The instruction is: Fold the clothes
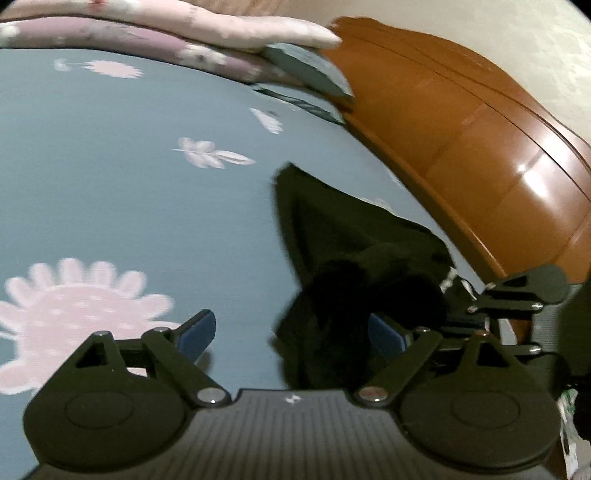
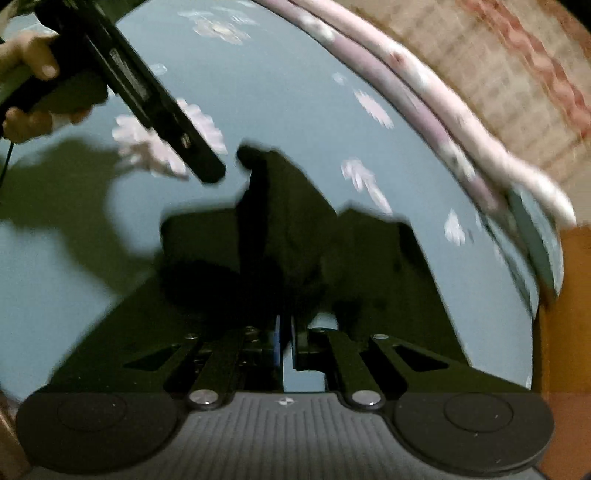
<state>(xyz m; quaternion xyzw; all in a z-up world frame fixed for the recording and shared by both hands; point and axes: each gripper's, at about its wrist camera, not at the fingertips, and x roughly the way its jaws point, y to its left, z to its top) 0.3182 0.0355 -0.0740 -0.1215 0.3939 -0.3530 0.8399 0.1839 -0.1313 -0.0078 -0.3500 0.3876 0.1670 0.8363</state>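
Behind the right hand-held gripper (image 2: 284, 341), the dark garment (image 2: 288, 236) blurs shapelessly.

A bed (image 1: 110, 184) covered in a grey-blue sheet printed with pale pink flowers and feathers carries everything. A dark garment (image 2: 295, 229) lies crumpled on the sheet near the edge that meets the brown wooden board (image 1: 461, 140). Folded pink and mauve bedding (image 1: 166, 33) lies stacked along the far edge.
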